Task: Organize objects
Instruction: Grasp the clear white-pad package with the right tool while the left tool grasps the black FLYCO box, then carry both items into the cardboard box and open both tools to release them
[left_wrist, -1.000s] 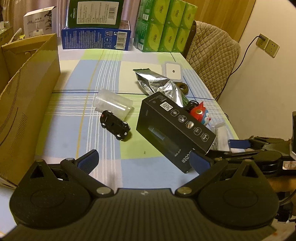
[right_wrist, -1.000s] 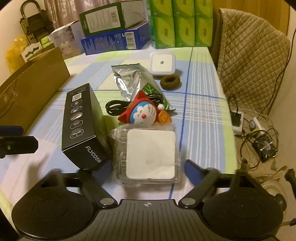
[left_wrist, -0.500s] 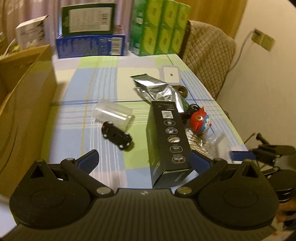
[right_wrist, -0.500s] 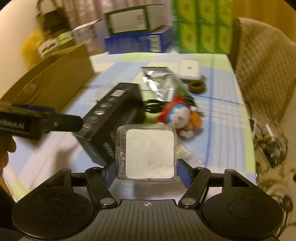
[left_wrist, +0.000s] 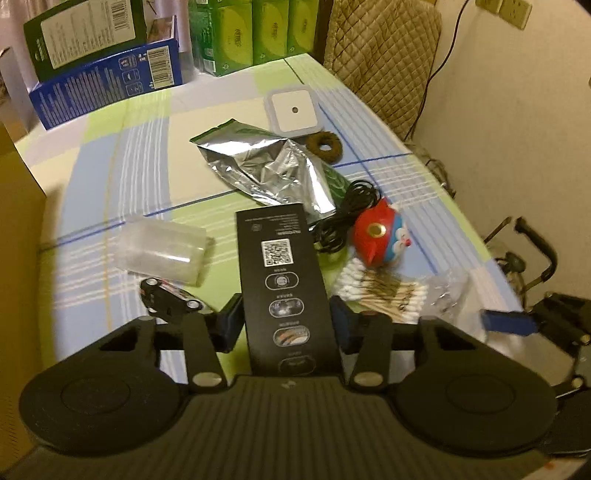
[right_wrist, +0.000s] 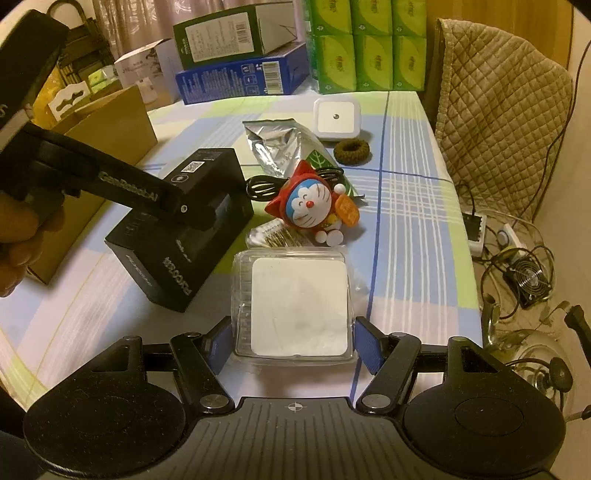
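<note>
Since a second ago: both sets of fingers are closing in, the left pair from spread wide to pressing a black box (left_wrist: 286, 284), the right pair from wide apart to clasping a clear case (right_wrist: 293, 304).
Left gripper (left_wrist: 286, 325): its blue-padded fingers (left_wrist: 232, 326) are clamping the long sides of the black box, which is running straight ahead between them.
Right gripper (right_wrist: 293, 345): its fingers (right_wrist: 365, 343) are squeezing the near end of the clear case with a white square inside; the case is sitting between them, above the checked worktop (right_wrist: 406, 206).
Toy car (left_wrist: 168, 301): lying just left of the left fingers, beside a clear cup (left_wrist: 162, 251) on its side.
Cotton swabs (left_wrist: 380, 290): lying just right of the left fingers, near a red and blue cartoon figure (left_wrist: 382, 236).
Ahead of the left fingers: a silver foil bag (left_wrist: 269, 170), a coiled black cable (left_wrist: 343, 218), a brown hair tie (left_wrist: 325, 146) and a white square light (left_wrist: 293, 110) are lying beyond the box.
Cardboard box (right_wrist: 107, 122): standing well left of the right fingers.
</note>
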